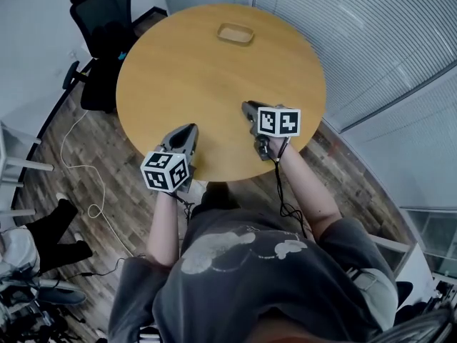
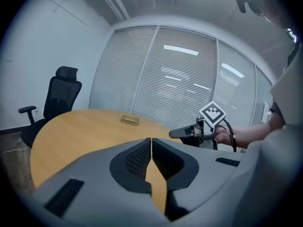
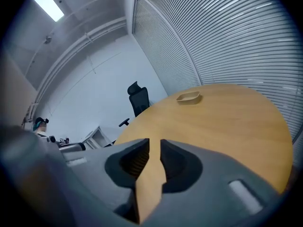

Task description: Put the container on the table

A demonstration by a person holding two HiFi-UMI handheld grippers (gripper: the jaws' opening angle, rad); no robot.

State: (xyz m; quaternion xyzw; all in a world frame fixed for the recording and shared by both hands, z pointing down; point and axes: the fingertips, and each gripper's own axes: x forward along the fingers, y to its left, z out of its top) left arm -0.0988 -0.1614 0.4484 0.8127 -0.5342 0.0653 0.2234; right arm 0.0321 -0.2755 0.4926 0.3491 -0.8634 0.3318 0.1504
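Note:
A shallow tan container (image 1: 235, 33) rests on the far side of the round wooden table (image 1: 207, 77), with nothing in it that I can see. It also shows small in the left gripper view (image 2: 129, 119) and in the right gripper view (image 3: 188, 97). My left gripper (image 1: 188, 131) hovers at the near table edge, its jaws shut and empty (image 2: 151, 140). The right gripper (image 1: 249, 109) is held over the near right part of the table. Its jaws (image 3: 155, 141) are closed to a narrow slit with nothing between them. Both grippers are far from the container.
A black office chair (image 1: 100, 9) stands beyond the table at the far left. White blinds over glass (image 1: 371, 34) run along the right side. A white cable (image 1: 78, 170) lies on the wood floor at the left, near black equipment (image 1: 50, 234).

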